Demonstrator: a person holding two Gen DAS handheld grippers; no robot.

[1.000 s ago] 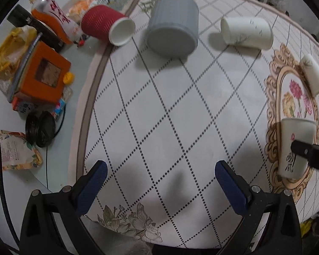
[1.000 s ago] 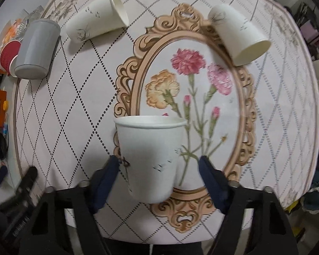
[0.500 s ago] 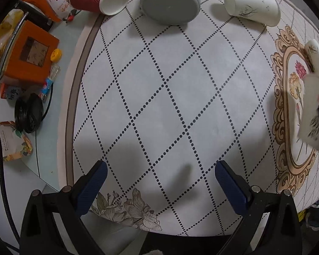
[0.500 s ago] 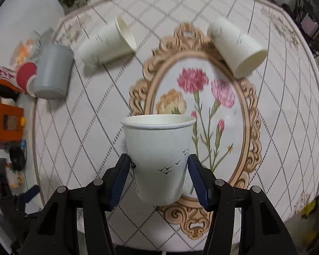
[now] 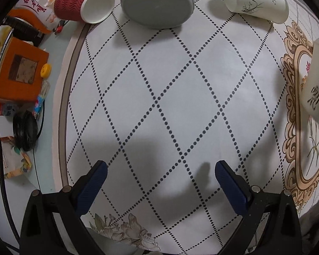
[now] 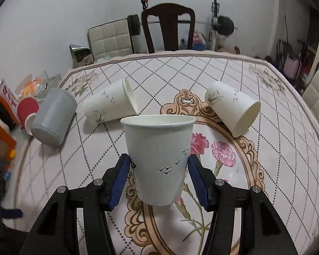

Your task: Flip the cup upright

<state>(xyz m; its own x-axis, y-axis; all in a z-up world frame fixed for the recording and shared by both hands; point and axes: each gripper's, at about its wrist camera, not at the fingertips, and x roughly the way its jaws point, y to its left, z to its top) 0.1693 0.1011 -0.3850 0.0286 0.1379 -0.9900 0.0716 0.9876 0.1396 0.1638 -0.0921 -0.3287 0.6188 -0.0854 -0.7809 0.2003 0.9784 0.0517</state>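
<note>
Red ribbed cup point(image 5: 80, 5): on its side at the counter's point(image 5: 180, 97) far-left edge, mouth open toward the grey cup.
Grey cup point(image 5: 157, 2): on its side just right of the red one.
Left tool point(image 5: 158, 173): fingers spread wide, nothing between them, above bare diamond-patterned cloth.
White paper cup, left point(image 6: 110, 106): lying on its side.
Held white cup point(image 6: 158, 159): upright, mouth up, clamped between the right tool's point(image 6: 159, 165) blue pads, above the floral oval.
White paper cup, right point(image 6: 234, 108): lying on its side.
</note>
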